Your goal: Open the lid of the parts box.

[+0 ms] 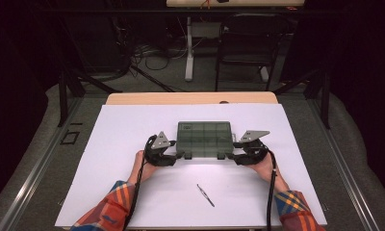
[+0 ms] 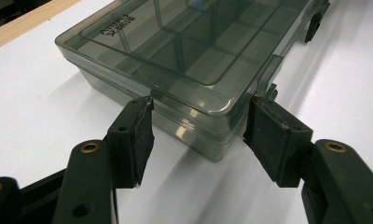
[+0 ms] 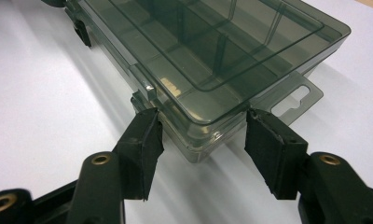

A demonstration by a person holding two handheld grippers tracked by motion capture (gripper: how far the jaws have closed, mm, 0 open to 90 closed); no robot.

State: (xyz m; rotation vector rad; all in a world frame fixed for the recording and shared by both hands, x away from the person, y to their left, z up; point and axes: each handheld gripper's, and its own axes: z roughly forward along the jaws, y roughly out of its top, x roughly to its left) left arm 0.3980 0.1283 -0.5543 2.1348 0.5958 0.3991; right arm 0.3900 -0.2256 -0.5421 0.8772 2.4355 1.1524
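Currently on your table [image 1: 133,192], itemised:

Box [image 1: 203,138] — smoky see-through plastic, lid down, dividers visible through it. It lies flat on the white sheet at about mid-table, long side across, just ahead of your hands. Two dark latches sit on its near edge; a hang tab [image 3: 299,96] juts from one short end, seen in the right gripper view.

Left gripper [image 1: 173,156] — in your left hand at the box's near left corner. In the left gripper view that corner [image 2: 217,126] sits between the two jaws: the pad [image 2: 138,135] on one side meets the short wall, the other pad [image 2: 268,135] meets the front wall by a latch. You are clenched on the corner, both pads touching plastic.

Right gripper [image 1: 235,158] — in your right hand at the near right corner, mirroring the other. The right gripper view shows the corner [image 3: 201,140] between the jaws, one pad [image 3: 145,140] against the front wall, the other [image 3: 268,144] against the short end beside the hang tab. This too reads as a grasp on the box, though the contact on the tab side is less plain.

Tweezers [image 1: 205,195] — thin, dark, lying loose on the sheet nearer you than the box, well apart from both grippers, slanted.

Sleeves — plaid, entering from the bottom edge of the high view.
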